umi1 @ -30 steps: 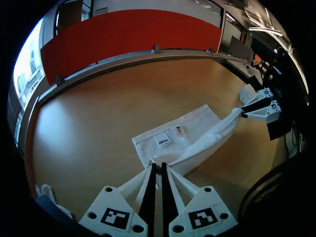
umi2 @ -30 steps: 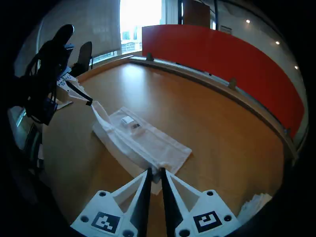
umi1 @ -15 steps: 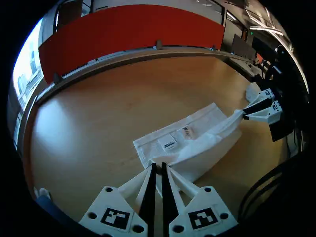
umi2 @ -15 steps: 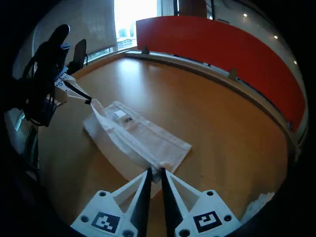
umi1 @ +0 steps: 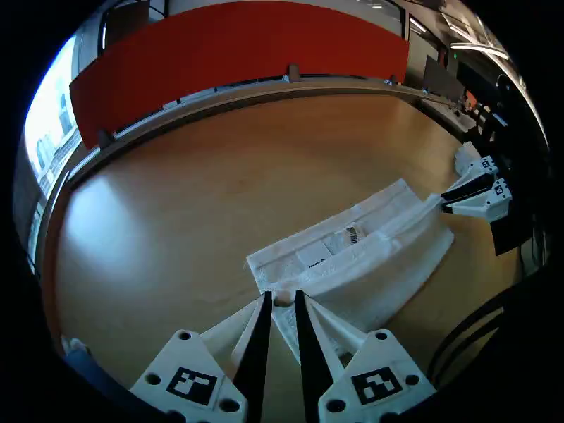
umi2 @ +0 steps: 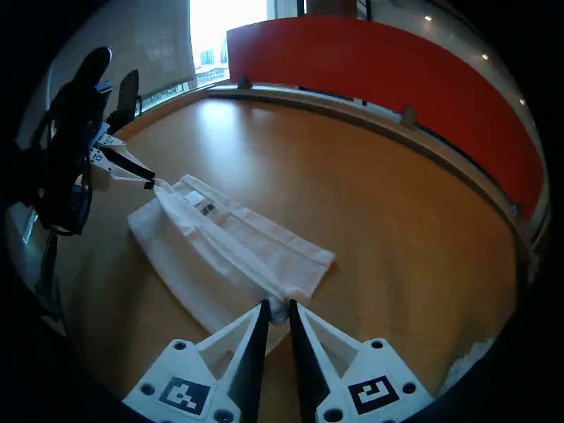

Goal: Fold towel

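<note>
A white towel lies on the wooden table, partly doubled over, with small labels near its fold. At the bottom of the left gripper view my left gripper is shut on the towel's near corner, a bunch of cloth between its fingertips. Farther right my right gripper pinches the other corner of the same edge. In the right gripper view the towel stretches away from my right gripper, which is shut on its corner. The left gripper holds the far corner just above the table.
A red partition runs along the table's far edge. The dark shape of the person holding the grippers and dark chairs stand at the table's side. White cloth lies near the table's edge.
Both grippers carried the held edge forward and down over the lying half, so the towel now sits flatter and wider. The left gripper's fingers stand slightly farther apart than before.
</note>
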The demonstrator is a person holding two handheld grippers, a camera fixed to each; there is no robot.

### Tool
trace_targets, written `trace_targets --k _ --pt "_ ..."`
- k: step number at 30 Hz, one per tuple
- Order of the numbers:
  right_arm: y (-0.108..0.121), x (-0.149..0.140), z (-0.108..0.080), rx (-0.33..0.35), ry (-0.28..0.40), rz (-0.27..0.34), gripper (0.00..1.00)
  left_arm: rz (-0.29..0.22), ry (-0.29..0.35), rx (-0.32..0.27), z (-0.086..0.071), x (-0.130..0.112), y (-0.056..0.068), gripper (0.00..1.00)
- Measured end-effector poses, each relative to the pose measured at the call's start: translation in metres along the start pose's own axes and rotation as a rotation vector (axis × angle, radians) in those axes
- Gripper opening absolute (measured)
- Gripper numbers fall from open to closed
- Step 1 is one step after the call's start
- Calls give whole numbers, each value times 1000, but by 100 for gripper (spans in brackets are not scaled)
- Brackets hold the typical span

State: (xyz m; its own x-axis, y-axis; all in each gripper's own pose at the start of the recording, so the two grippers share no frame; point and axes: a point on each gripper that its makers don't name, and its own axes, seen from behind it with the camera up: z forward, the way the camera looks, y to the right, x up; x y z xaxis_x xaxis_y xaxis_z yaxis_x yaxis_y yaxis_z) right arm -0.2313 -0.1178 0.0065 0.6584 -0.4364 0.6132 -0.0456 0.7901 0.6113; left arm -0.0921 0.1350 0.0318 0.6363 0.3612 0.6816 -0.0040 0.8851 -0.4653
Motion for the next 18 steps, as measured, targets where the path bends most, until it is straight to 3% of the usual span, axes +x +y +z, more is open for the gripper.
trace_targets --k 7,13,18 --pt "12 6 5 -32 2 2 31 32 -8 18 8 2 -5 26" --pt "24 11 9 -67 5 4 53 50 -13 34 12 4 -10 32" --pt "33 12 12 -95 4 -3 61 56 -11 45 13 6 -14 37"
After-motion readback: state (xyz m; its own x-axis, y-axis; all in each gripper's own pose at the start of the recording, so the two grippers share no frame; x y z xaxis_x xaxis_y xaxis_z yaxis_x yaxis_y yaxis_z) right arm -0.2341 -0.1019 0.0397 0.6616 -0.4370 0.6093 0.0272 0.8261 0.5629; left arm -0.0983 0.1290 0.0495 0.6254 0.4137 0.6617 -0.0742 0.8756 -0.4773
